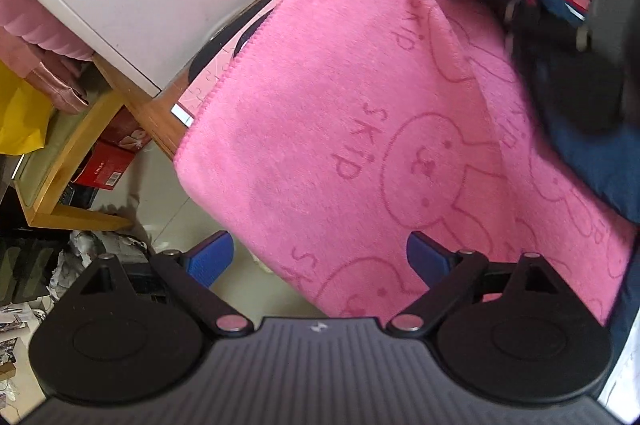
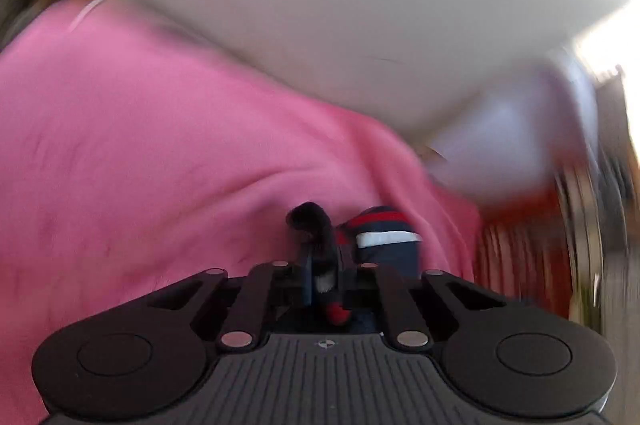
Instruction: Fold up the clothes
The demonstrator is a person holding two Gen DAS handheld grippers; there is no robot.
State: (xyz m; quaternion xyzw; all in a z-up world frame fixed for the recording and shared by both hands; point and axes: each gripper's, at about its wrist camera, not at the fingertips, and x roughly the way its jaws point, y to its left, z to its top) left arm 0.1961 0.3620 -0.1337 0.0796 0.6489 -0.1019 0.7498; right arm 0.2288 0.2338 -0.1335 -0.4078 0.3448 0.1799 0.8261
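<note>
Left gripper (image 1: 320, 257): blue fingers (image 1: 212, 253) spread wide, released, hovering over near edge of pink towel (image 1: 340, 113) covering table. Right gripper (image 2: 322, 265) clenched on navy garment (image 2: 386, 237), red-white striped cuff, near towel's far corner.

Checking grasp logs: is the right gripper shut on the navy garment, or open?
Shut on it. In the right wrist view the right gripper has its fingers drawn together with the navy garment pinched between them, over the pink towel.

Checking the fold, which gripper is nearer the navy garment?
Right. The right gripper is shut on the navy garment; the left gripper is open, off over the pink towel.
</note>
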